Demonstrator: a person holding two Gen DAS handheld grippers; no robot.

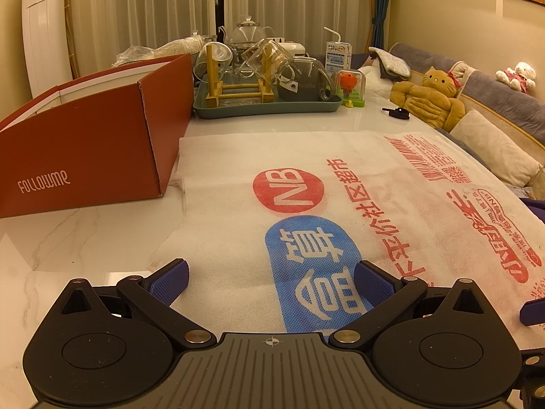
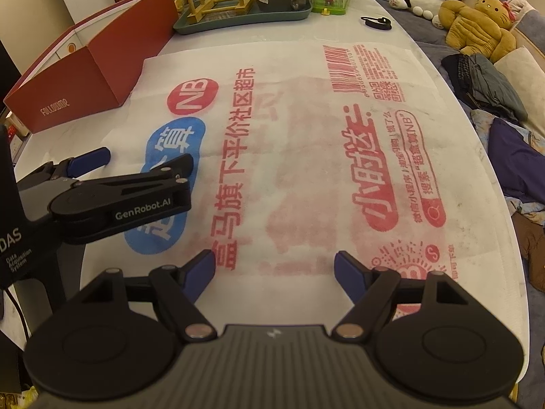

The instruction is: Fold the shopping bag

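Observation:
A white non-woven shopping bag point(image 1: 340, 177) point(image 2: 299, 143) with red and blue print lies flat and unfolded on the marble table. My left gripper point(image 1: 270, 281) hovers open over the bag's near left part, above the blue logo, with nothing between its blue pads. In the right wrist view the left gripper point(image 2: 146, 160) shows from the side, open. My right gripper point(image 2: 274, 272) stands open over the bag's near edge, its fingers apart and empty. One blue pad of the right gripper point(image 1: 531, 312) peeks in at the right edge of the left wrist view.
A red cardboard box point(image 1: 85, 146) point(image 2: 85, 68) stands just left of the bag. Behind it is a green tray point(image 1: 265, 105) point(image 2: 238, 17) with glassware, a milk carton point(image 1: 337, 56) and a small toy point(image 1: 351, 88). A black key fob point(image 2: 376, 23) lies past the bag. A sofa with plush toys point(image 1: 432, 97) runs along the right.

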